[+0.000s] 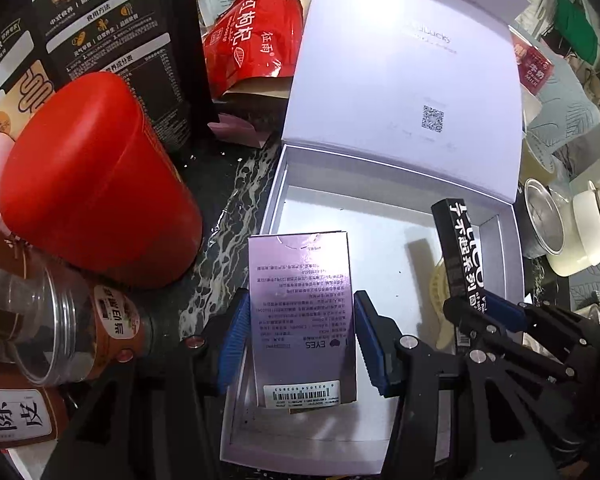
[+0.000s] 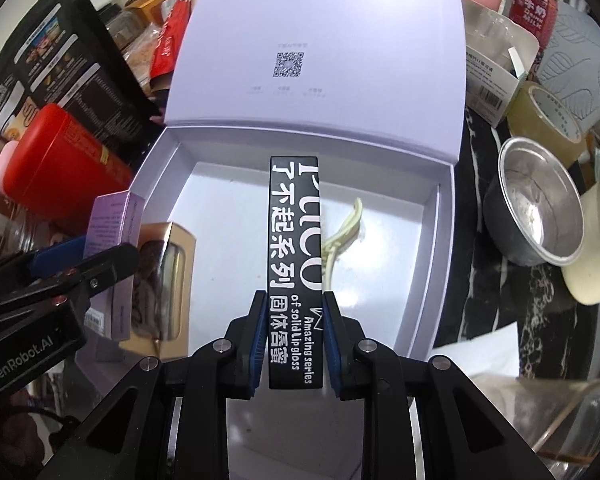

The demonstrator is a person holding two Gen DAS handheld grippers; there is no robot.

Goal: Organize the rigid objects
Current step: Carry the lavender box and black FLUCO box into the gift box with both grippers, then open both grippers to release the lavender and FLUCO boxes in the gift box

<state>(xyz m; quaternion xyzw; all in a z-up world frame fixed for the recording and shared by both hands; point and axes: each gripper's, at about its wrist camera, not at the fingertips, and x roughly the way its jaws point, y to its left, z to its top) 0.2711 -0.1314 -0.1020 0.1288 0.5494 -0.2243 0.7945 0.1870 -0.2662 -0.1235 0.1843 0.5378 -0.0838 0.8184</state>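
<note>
Two cartons held over open white box (image 2: 428, 248): black carton (image 2: 296, 264) centre frame in right view, long axis pointing away from right gripper (image 2: 296, 340), jaws clenched on its near end. Lilac carton (image 1: 302, 320) lower centre of left view, upright, left gripper (image 1: 300, 336) pads at both its sides, apparently gripping. Both hang above box floor; right one nearer box middle. Comb-like cream item (image 2: 342, 236) partly hidden behind black carton. Height above floor unclear. Gold windowed carton (image 2: 168, 280) contents indistinct.
</note>
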